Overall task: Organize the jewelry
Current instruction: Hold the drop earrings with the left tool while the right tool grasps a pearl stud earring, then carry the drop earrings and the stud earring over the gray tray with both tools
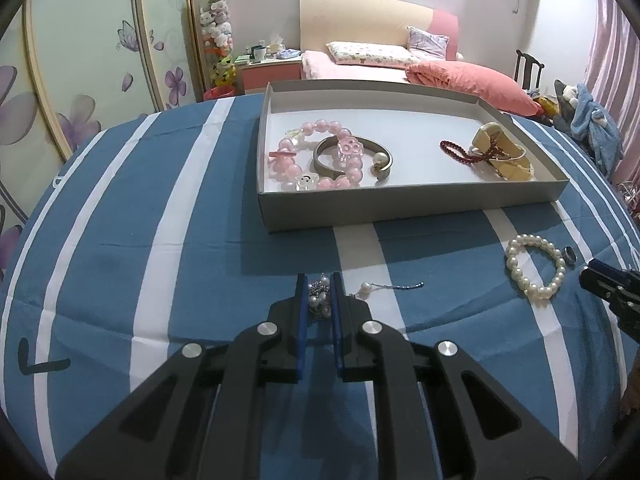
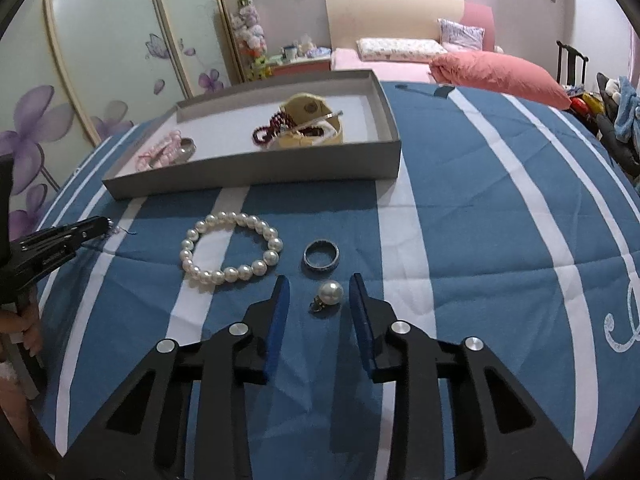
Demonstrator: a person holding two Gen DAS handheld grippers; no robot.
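Note:
My left gripper (image 1: 320,280) is shut on a bunched silver chain with small pearls (image 1: 319,300), low over the blue striped cloth. The chain's loose end (image 1: 384,286) trails to the right on the cloth, with one pearl on it. My right gripper (image 2: 319,282) stands open around a single pearl earring (image 2: 330,294), which lies on the cloth between the pads, touching neither. Just beyond it lie a dark metal ring (image 2: 321,259) and a white pearl bracelet (image 2: 230,252). Further back, the grey tray (image 1: 400,204) holds a pink bead bracelet (image 1: 320,156), a metal bangle (image 1: 384,160) and red beads (image 1: 460,152).
A cream pouch (image 2: 312,128) lies in the tray's right part under the red beads. The left gripper (image 2: 96,228) shows at the left edge of the right wrist view, held by a hand (image 2: 28,332). A bed (image 1: 400,64) and a wardrobe stand behind the table.

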